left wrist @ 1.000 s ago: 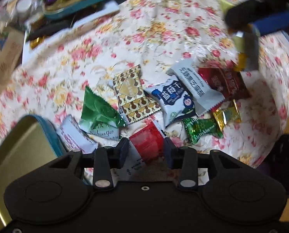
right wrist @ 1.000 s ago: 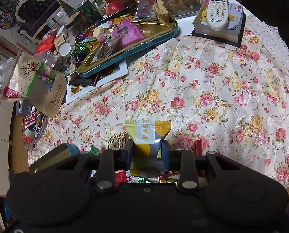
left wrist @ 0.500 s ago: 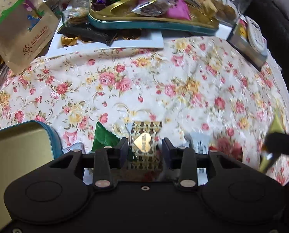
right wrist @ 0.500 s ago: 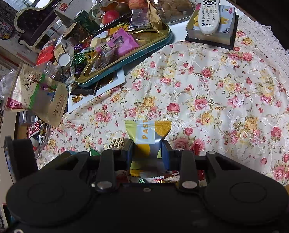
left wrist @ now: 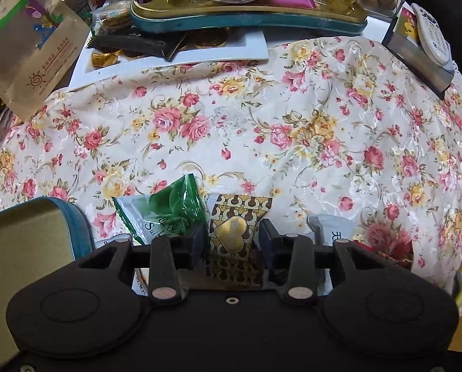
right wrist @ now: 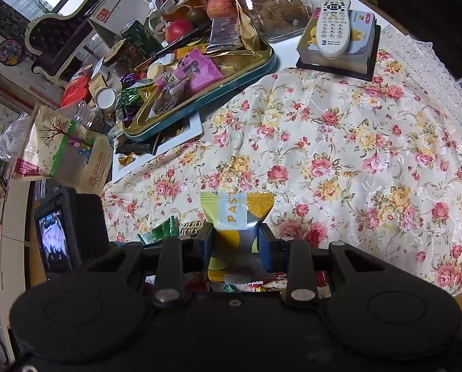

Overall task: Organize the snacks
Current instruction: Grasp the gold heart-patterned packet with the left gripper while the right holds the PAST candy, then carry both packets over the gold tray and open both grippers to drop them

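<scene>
1. Now the left tool (left wrist: 232, 238) is pointing steeply down over the flowered cloth (left wrist: 293, 130) that is covering the counter, and its jaws are opening. The brown and gold packet with a gold heart (left wrist: 235, 232) is lying between them, but the fingers are not pressing on it.
2. This packet is lying flat on the cloth. Its long axis is running away from the camera, and its zigzag end is pointing toward the far side of the counter.
3. Just beside it on the left, a green packet (left wrist: 172, 207) is lying tilted, with its upper corner pointing up and to the right. On the right, a grey and white packet (left wrist: 330, 229) is partly hidden behind the tool.
4. At the lower left of the left wrist view, the rounded corner of a gold tin with a teal rim (left wrist: 23, 241) is showing.
5. The right tool (right wrist: 234, 238) is gripping a yellow and silver packet (right wrist: 235, 214) with the letters PAST on it. Its jaws are standing narrow and are pressing on the two sides of the packet.
6. This held packet is standing up out of the tool above the cloth. Its long axis is following the fingers, and its sealed end is pointing away from the camera.
7. Far on the counter, a teal tray (right wrist: 231, 90) is holding many snacks, and a remote control (right wrist: 335, 26) is lying on a box.
</scene>
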